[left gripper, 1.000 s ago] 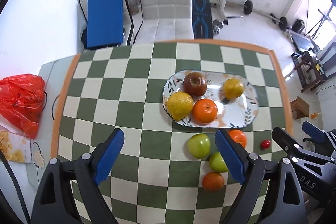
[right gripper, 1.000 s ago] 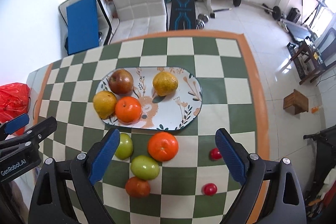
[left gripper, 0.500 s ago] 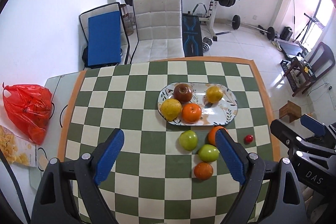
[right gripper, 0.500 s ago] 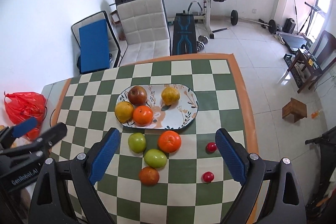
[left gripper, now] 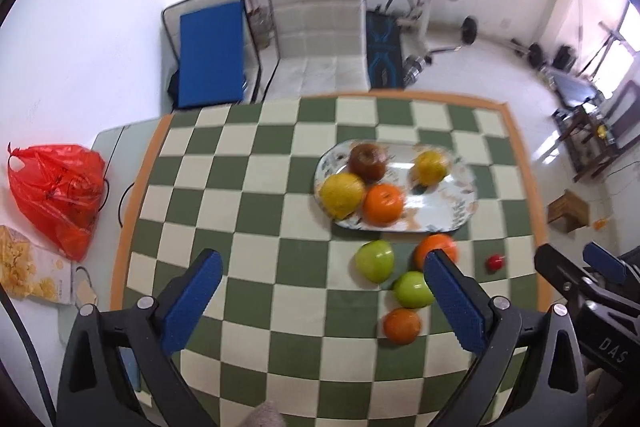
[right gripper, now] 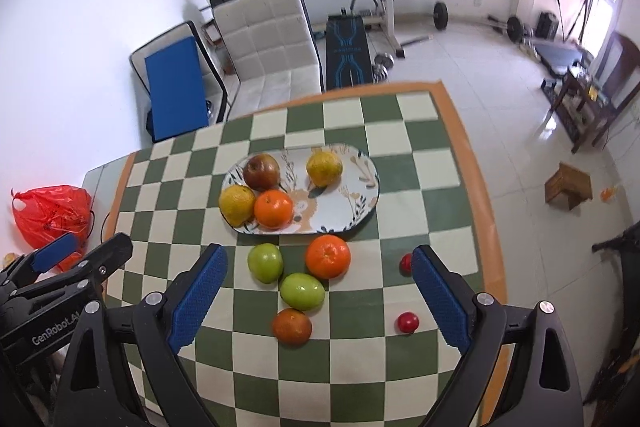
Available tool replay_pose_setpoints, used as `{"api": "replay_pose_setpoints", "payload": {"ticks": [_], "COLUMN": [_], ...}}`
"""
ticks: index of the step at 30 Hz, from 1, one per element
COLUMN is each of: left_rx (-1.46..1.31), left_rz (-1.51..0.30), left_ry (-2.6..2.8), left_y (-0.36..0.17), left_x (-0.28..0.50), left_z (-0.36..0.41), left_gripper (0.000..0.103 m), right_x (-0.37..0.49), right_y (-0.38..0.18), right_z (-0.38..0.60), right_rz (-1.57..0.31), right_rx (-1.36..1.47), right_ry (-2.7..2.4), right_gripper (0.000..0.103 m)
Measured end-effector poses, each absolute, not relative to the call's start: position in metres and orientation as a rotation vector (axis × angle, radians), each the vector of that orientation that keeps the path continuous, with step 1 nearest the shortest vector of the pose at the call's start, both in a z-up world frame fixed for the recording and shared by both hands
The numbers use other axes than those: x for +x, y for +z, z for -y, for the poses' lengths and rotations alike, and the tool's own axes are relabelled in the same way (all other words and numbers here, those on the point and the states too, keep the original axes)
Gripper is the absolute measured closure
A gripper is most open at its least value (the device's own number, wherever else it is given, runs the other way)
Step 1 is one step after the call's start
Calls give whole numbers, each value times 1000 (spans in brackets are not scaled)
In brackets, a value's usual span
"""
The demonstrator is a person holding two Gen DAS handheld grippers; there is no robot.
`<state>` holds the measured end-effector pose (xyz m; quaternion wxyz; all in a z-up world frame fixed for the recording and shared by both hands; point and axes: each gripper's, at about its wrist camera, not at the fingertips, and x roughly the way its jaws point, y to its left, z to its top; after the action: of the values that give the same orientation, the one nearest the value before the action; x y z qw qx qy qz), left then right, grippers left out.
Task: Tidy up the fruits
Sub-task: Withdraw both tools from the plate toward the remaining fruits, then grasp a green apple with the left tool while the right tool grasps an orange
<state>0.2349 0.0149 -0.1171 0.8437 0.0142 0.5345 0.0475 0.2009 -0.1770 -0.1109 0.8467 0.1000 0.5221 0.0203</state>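
An oval floral plate [right gripper: 360, 199] [left gripper: 452, 211] on the checkered table holds a dark red apple [right gripper: 262, 171], two yellow fruits [right gripper: 324, 169] [right gripper: 237, 203] and an orange [right gripper: 274, 209]. In front of it on the table lie two green apples [right gripper: 265, 262] [right gripper: 302, 291], a big orange [right gripper: 328, 255], a small dark orange [right gripper: 292, 325] and two small red fruits [right gripper: 407, 323] [right gripper: 405, 262]. My right gripper [right gripper: 320, 303] is open, high above the loose fruits. My left gripper [left gripper: 324, 303] is open and empty, above the table left of them.
A red plastic bag [left gripper: 56, 195] and a snack box [left gripper: 24, 275] sit on a side surface left of the table. A padded chair [left gripper: 320, 39], blue mat [left gripper: 212, 59] and weight bench [right gripper: 348, 55] stand behind. The table's orange edge [right gripper: 476, 195] runs on the right.
Both grippers rose and pulled back from the table, then the left one dipped slightly closer again. The fruits have not moved. Both grippers stay open.
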Motion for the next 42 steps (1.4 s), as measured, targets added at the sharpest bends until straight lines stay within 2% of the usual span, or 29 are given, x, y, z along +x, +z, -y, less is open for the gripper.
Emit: {"api": "replay_pose_setpoints", "payload": {"ticks": [6, 11, 17, 20, 22, 31, 33, 34, 35, 37, 42], "left_rx": [46, -61, -185, -246, -254, -192, -175, -161, -143, -128, -50], "left_rz": [-1281, -1454, -1582, -1633, -1662, -1675, -1666, -1663, -1661, -1662, -1636], "left_ry": [165, 167, 152, 131, 100, 5, -13, -16, -18, -41, -51], "left_y": [-181, -236, -283, -302, -313, -333, -336, -338, -340, -345, -343], "left_x": [265, 286, 303, 308, 311, 322, 325, 325, 326, 325, 312], "left_z": [-24, -35, -37, -34, -28, 7, 15, 19, 23, 31, 44], "left_gripper": [0, 0, 0, 0, 0, 0, 4, 15, 30, 51, 51], "right_x": [241, 272, 298, 303, 304, 278, 268, 264, 260, 253, 249], "right_y": [-202, -276, -338, -354, -358, -356, -357, -357, -358, -358, -358], "right_z": [186, 184, 175, 169, 165, 173, 176, 178, 180, 181, 178], "right_rz": [-1288, -1413, -1525, -1562, -1558, -1603, -1611, -1614, -1617, -1622, -1619], "right_rx": [325, 355, 373, 378, 384, 293, 282, 282, 288, 297, 297], "right_ry": [39, 3, 1, 29, 61, 51, 43, 40, 38, 34, 41], "right_gripper": [7, 7, 9, 20, 33, 35, 35, 35, 35, 35, 35]}}
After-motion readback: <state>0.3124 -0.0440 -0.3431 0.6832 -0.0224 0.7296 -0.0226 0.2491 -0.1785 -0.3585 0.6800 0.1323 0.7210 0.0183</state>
